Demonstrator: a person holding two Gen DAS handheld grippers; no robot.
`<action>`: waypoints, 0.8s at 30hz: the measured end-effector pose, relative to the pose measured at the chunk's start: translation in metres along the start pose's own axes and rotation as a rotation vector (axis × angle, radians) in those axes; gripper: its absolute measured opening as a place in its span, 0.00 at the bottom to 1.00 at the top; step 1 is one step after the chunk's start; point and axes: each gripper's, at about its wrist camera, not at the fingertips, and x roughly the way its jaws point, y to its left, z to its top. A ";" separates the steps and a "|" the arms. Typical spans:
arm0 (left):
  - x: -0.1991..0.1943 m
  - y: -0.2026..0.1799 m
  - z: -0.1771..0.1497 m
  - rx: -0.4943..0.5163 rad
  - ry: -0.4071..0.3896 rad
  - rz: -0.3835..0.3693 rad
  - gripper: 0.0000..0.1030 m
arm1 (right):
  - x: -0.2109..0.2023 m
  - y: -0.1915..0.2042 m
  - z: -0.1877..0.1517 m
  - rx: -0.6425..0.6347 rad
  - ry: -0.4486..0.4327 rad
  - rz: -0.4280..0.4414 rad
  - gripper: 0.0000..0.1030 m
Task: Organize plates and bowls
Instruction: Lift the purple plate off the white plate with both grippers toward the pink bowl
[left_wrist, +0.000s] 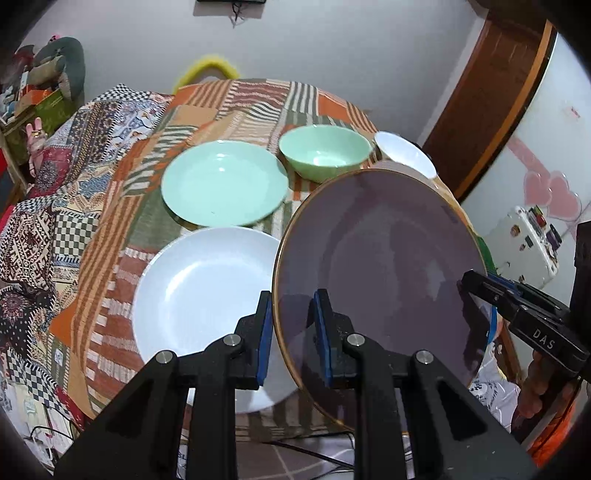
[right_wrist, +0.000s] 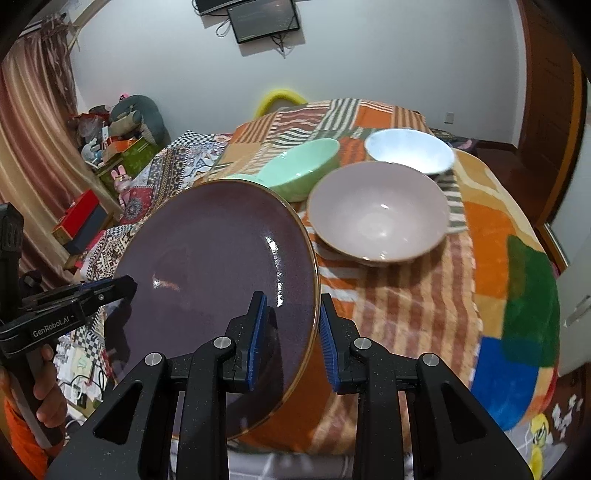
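Both grippers hold one dark purple plate (left_wrist: 380, 266) with a gold rim, tilted above the table. My left gripper (left_wrist: 293, 336) is shut on its left rim. My right gripper (right_wrist: 291, 339) is shut on its right rim; the plate also shows in the right wrist view (right_wrist: 214, 273). A white plate (left_wrist: 199, 310) lies under the left gripper, with a green plate (left_wrist: 223, 182) behind it. A green bowl (left_wrist: 325, 153), a white bowl (right_wrist: 408, 149) and a pink bowl (right_wrist: 378, 212) stand on the table's far right part.
The round table (right_wrist: 406, 302) has a patchwork cloth and drops off at the near edge. A cluttered quilt-covered surface (left_wrist: 55, 206) lies to the left. A yellow chair back (left_wrist: 208, 68) stands behind the table, a white fridge (left_wrist: 528, 251) at right.
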 end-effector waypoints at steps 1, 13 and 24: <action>0.002 -0.003 -0.001 0.004 0.008 -0.001 0.20 | 0.000 -0.002 -0.002 0.005 0.002 -0.002 0.25; 0.035 -0.031 -0.015 0.044 0.119 -0.005 0.20 | 0.005 -0.032 -0.033 0.061 0.073 -0.034 0.25; 0.069 -0.049 -0.017 0.077 0.202 0.002 0.21 | 0.010 -0.055 -0.046 0.120 0.117 -0.044 0.25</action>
